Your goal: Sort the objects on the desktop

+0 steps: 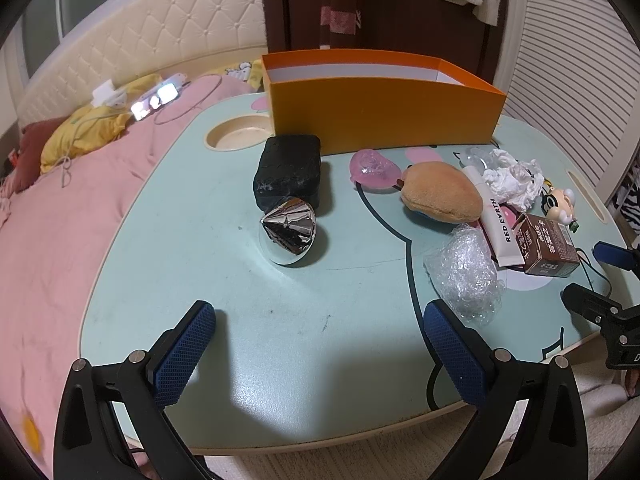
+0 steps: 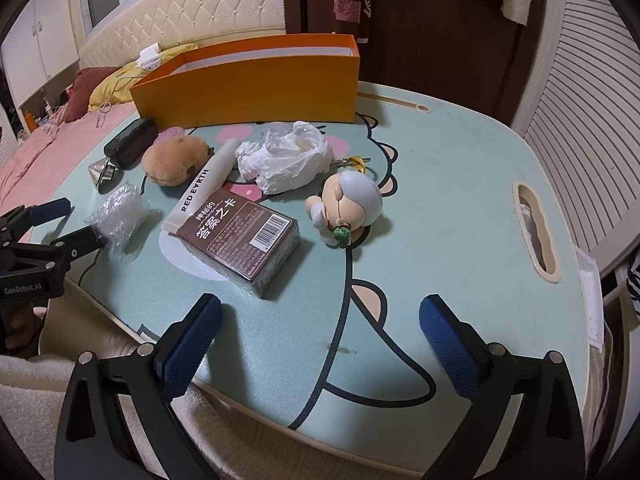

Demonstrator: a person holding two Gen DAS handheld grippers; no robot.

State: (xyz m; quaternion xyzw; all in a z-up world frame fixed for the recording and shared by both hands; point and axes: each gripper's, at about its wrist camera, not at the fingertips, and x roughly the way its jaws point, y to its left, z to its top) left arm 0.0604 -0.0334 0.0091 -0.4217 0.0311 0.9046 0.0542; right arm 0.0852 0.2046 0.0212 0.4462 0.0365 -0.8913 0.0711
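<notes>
Right wrist view: we see the brown card box [image 2: 244, 240] on the desk [image 2: 460, 240] just ahead of our open, empty right tongs [image 2: 320, 344], white tube [image 2: 208, 184] touching it, figurine [image 2: 348, 204] beside. Left tongs [image 1: 320, 352] gape empty too; orange box [image 1: 380, 116] stands behind.
</notes>
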